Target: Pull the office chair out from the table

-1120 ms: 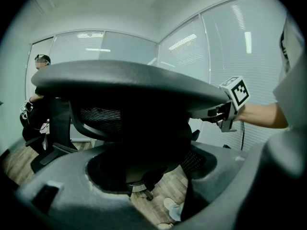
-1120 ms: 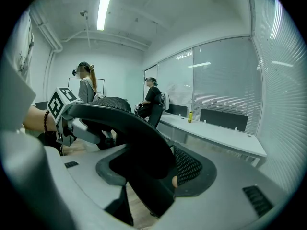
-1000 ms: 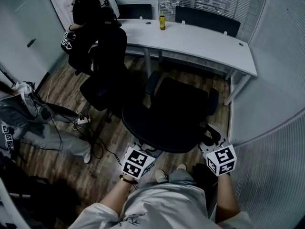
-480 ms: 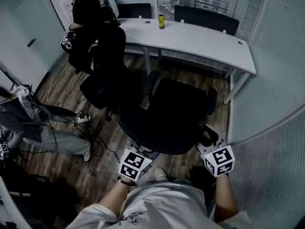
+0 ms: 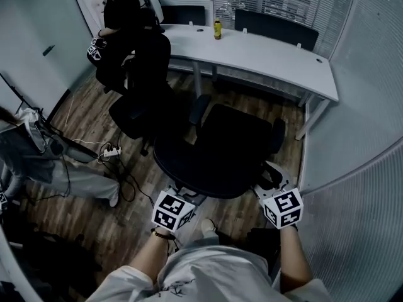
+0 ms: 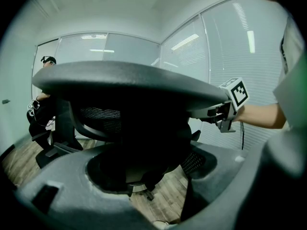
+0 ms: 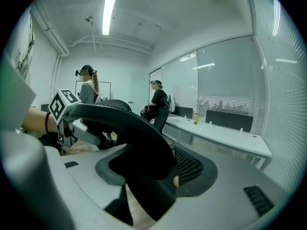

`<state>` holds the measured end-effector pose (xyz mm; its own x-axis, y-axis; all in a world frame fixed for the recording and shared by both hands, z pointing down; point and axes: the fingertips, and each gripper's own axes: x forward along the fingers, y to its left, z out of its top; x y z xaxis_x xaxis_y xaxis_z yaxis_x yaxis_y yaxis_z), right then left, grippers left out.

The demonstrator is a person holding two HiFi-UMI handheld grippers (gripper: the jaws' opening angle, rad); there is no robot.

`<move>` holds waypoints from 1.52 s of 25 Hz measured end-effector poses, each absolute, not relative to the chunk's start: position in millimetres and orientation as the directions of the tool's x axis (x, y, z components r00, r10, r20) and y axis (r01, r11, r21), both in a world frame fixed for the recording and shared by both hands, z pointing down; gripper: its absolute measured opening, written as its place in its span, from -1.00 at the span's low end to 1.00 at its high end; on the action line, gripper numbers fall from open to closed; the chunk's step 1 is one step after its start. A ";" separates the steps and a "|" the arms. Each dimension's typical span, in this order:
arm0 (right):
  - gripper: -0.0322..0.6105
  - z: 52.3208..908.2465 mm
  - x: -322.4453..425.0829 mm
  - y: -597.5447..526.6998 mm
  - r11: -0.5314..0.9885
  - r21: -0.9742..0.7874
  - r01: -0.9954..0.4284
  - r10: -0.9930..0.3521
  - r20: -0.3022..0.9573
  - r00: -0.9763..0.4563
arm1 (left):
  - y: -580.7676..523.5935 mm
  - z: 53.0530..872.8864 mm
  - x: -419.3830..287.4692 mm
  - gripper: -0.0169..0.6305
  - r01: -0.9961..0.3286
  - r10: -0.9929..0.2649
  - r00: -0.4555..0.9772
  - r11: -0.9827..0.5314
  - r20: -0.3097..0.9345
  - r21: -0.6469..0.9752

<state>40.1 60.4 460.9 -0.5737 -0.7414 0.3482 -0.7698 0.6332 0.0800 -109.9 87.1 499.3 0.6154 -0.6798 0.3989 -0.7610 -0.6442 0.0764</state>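
Both hand-held grippers, left [image 5: 187, 195] and right [image 5: 264, 182], clamp the office chair [image 5: 217, 153] backrest.

Both forearms [image 5: 146, 258] reach forward. Left tool [image 5: 187, 198] and right tool [image 5: 267, 185] each clamp the office chair [image 5: 223, 150] back (opposite sides).

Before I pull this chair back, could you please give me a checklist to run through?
1. Left claw shut on office chair backrest: ok.
2. Right claw shut on backrest: ok.
3. Chair clear of table: ok, floor shows between.
4. Casters clear of power strip and its cable: cannot tell, base hidden under seat.
5. Gap to neighbouring chair: cannot tell, both dark.
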 end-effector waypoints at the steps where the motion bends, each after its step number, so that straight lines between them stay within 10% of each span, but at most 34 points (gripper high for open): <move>1: -0.19 460.8 40.6 61.4 0.636 0.080 -0.768 -0.740 0.346 -0.577 | 88.5 499.5 -109.5 0.05 -0.764 -0.684 0.613 -0.641 0.397 0.076; 38: -0.19 465.3 56.4 72.6 0.607 -0.028 -0.795 -0.741 0.341 -0.578 | 94.9 495.1 -123.4 0.06 -0.843 -0.757 0.518 -0.531 0.399 0.088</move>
<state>56.4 72.6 465.3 -0.5779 -0.7414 0.3411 -0.7946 0.6066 -0.0277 -123.4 94.9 495.1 0.5181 -0.7568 0.3986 -0.8430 -0.5307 0.0879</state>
